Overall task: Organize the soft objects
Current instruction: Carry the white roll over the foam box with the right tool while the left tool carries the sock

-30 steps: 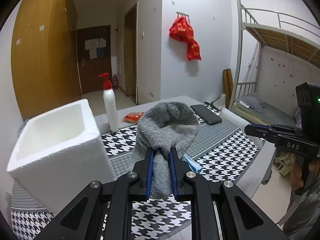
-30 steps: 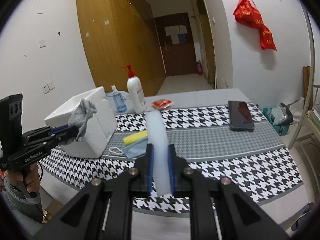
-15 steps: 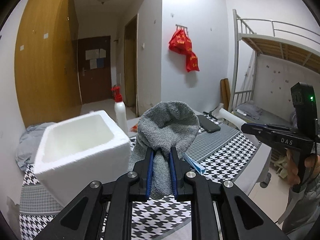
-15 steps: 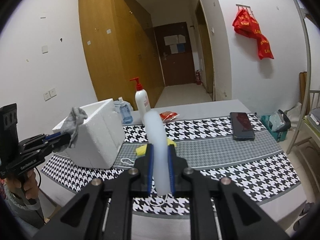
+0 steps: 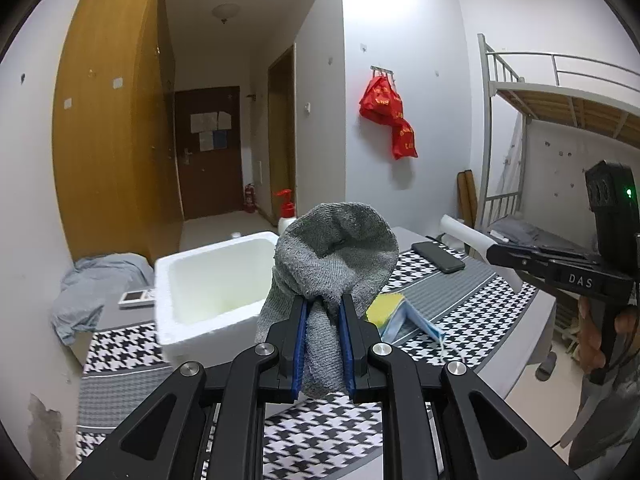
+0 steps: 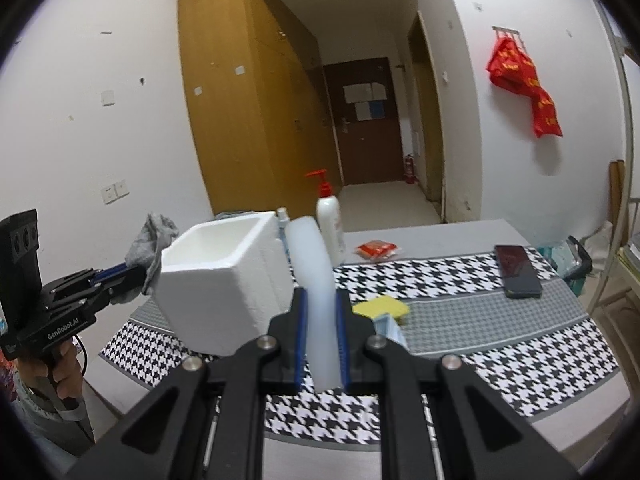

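My left gripper [image 5: 323,344] is shut on a grey sock [image 5: 334,248], held in the air just right of the open white foam box [image 5: 212,276]. From the right wrist view the sock [image 6: 150,240] sits left of the box [image 6: 224,280]. My right gripper [image 6: 322,340] is shut on a white foam strip [image 6: 316,280] that curves up, above the table's front part, right of the box. It also shows in the left wrist view [image 5: 464,236]. A yellow sponge [image 6: 382,306] and a blue face mask [image 5: 416,320] lie on the houndstooth cloth [image 6: 520,360].
A white pump bottle [image 6: 330,228] and a small blue bottle [image 6: 283,220] stand behind the box. A red packet [image 6: 376,250] and a black phone [image 6: 518,272] lie on the table. A bunk bed [image 5: 560,120] is at the right. Grey clothing [image 5: 96,284] and a remote [image 5: 136,298] lie left.
Both grippers rose and swung left with their loads. The sock has come closer to the box's opening and the strip closer to the box.
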Tool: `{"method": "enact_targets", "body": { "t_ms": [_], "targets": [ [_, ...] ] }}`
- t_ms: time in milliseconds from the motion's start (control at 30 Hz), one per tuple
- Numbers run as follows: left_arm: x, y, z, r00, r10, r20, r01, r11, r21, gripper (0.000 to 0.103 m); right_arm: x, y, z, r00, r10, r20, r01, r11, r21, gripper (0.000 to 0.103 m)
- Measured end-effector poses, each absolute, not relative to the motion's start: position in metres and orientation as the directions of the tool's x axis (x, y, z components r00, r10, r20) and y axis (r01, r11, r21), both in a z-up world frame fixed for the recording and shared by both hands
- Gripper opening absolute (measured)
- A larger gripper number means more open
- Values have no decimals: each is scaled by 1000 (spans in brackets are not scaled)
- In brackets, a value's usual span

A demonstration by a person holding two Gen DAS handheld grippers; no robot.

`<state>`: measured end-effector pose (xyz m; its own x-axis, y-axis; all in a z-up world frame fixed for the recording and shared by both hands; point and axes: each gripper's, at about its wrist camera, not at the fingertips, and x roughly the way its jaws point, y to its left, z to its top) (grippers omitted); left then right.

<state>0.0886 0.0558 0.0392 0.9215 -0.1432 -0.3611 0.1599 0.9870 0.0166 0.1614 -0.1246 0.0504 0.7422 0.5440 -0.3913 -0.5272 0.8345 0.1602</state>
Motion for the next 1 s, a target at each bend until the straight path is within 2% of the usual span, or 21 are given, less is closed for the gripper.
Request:
{"method": "enact_targets", "body": {
  "t_ms": [533, 1000],
  "targets": [
    [65, 98, 43, 942, -8, -335, 20, 999, 33, 16, 164, -72, 60, 668, 651, -361, -652, 746, 138, 16],
    [55, 123, 41, 936, 85, -342, -85, 996, 16, 16, 178, -16, 66, 582, 720, -379, -743, 659, 112, 16]
  ]
}}
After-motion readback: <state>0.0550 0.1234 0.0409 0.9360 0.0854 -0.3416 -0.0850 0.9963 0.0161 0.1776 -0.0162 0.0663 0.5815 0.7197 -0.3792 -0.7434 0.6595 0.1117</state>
